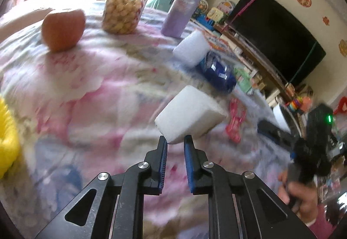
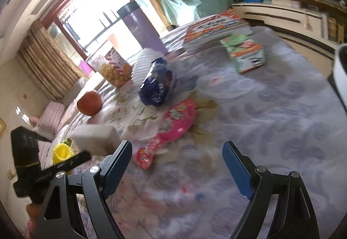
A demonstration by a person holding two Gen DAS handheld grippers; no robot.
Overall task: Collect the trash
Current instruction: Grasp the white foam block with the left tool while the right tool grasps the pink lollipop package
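While our left hand-held gripper [image 1: 175,141] clenches one corner of a white foam block [image 1: 188,115], we see the block lifted clear above the flowered surface [image 1: 97,87]. Only our left view shows a second white block [image 1: 190,49] farther off, touching a blue snack bag [image 1: 219,73], with an orange fruit [image 1: 63,29], a jar of snacks [image 1: 125,6] and a purple bottle [image 1: 184,6] behind. Only our right view shows the right hand-held gripper [image 2: 176,155] spread wide and empty, hovering near a pink wrapper [image 2: 171,124], with a green box [image 2: 245,54] beyond.
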